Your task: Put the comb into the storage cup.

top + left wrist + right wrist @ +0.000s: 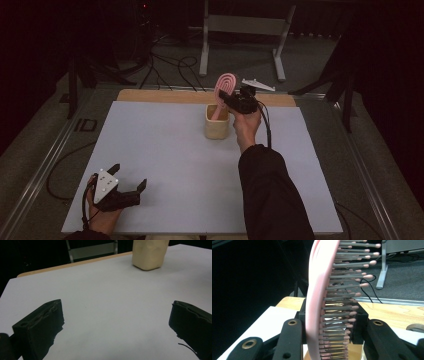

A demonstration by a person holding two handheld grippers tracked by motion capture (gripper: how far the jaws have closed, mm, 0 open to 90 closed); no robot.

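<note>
We note the right tongs (226, 98) raised over the far middle of the desk (165, 150), their jaws clamped on a pink hairbrush (224, 86). In the right gripper view the brush (318, 302) stands upright between the two black jaws, one pressing its smooth pink back, the other set against the bristle side, whose grey pins with pink tips point away to the right. In the high view the brush's lower end dips into a cream-coloured cup (217, 125) that stands on the white sheet near the far wooden edge; we cannot tell whether the brush touches the cup's floor or wall. The left tongs (131, 181) rest low at the near left corner of the desk, jaws spread wide with nothing between them; the left gripper view shows bare white surface between the two jaws and the cup (149, 253) well beyond them. The stretch of desk between the left tongs and the cup is free. Behind the desk we see a grey metal frame (245, 30) on the floor and loose black cables (170, 67) trailing toward it. The person's dark sleeve (270, 195) crosses the right half of the desk.
</note>
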